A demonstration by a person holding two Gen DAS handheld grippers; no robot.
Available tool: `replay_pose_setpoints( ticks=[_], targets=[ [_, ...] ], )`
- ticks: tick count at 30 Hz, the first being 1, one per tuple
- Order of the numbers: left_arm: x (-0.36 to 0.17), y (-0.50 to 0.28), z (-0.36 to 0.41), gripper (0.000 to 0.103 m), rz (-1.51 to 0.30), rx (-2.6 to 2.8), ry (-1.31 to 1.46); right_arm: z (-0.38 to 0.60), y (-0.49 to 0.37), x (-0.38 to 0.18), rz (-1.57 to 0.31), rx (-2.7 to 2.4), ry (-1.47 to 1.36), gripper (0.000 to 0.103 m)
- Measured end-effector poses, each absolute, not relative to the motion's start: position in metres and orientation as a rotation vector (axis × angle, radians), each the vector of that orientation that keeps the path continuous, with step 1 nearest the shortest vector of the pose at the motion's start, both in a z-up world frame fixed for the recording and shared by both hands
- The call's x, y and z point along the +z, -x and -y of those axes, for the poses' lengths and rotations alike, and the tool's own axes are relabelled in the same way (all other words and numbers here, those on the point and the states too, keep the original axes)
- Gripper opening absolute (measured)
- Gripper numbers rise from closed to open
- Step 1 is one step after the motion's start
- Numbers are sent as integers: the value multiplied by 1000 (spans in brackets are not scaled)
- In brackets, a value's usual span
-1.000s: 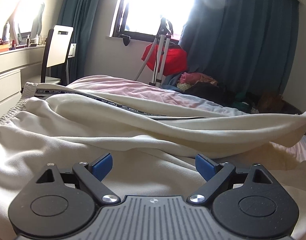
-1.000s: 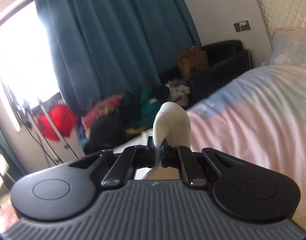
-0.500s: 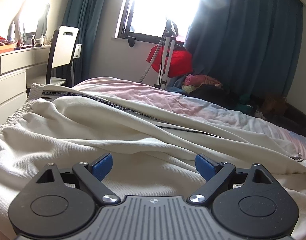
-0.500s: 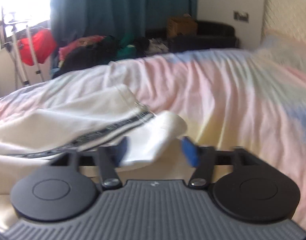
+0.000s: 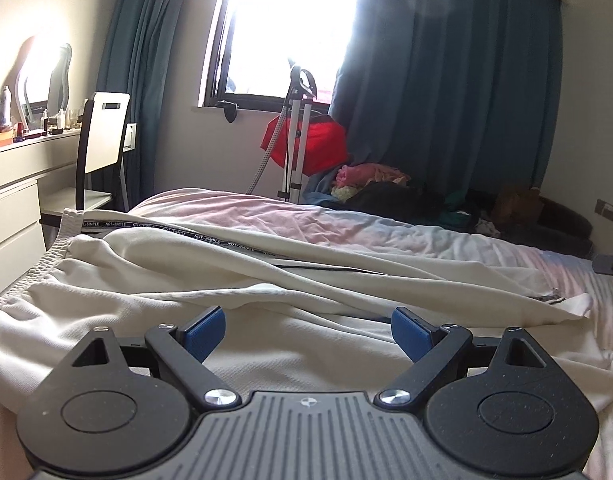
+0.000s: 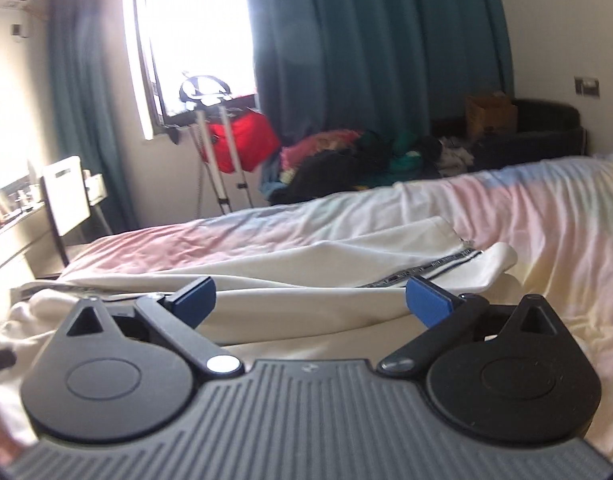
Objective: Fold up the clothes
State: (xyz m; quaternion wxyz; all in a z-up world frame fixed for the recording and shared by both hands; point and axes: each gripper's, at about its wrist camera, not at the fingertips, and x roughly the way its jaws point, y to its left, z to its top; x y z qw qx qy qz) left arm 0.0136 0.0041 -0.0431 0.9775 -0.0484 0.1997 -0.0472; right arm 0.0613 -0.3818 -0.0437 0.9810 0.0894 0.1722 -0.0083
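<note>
Cream trousers (image 5: 234, 276) with a black lettered side stripe lie stretched across the bed, one leg folded over the other. The waistband is at the left in the left wrist view, the cuffs at the right. My left gripper (image 5: 306, 330) is open and empty, low over the cloth near its front edge. My right gripper (image 6: 310, 300) is open and empty, just above the trousers (image 6: 306, 264) near the cuff end. Part of the right gripper shows at the far right of the left wrist view (image 5: 610, 264).
The bed sheet (image 6: 526, 216) is pink and pale blue. A pile of clothes (image 5: 386, 188) lies on the floor beyond the bed. A garment steamer stand (image 5: 296, 136) stands by the window. A chair (image 5: 102, 148) and a dresser (image 5: 14, 184) stand at the left.
My right gripper let go of the trouser cuff, opened and drew back to the left. The lifted leg dropped flat onto the other leg. My left gripper stayed open in place.
</note>
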Motion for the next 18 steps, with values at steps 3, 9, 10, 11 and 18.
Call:
replay_pose_setpoints(
  ticks=[3, 9, 10, 11, 18],
  targets=[
    [-42, -1, -2, 92, -400, -99, 79, 371, -42, -51, -370, -15, -120, 103],
    [-43, 13, 3, 92, -431, -109, 36, 372, -33, -54, -405, -42, -114, 103],
    [-43, 15, 3, 93, -435, -106, 33, 374, -32, -53, -407, -48, -124, 103],
    [-43, 16, 2, 94, -439, -103, 31, 376, -31, -54, -408, -55, -129, 103],
    [-50, 13, -26, 96, -546, -42, 138, 395, -28, -60, -442, -114, -204, 103]
  ],
)
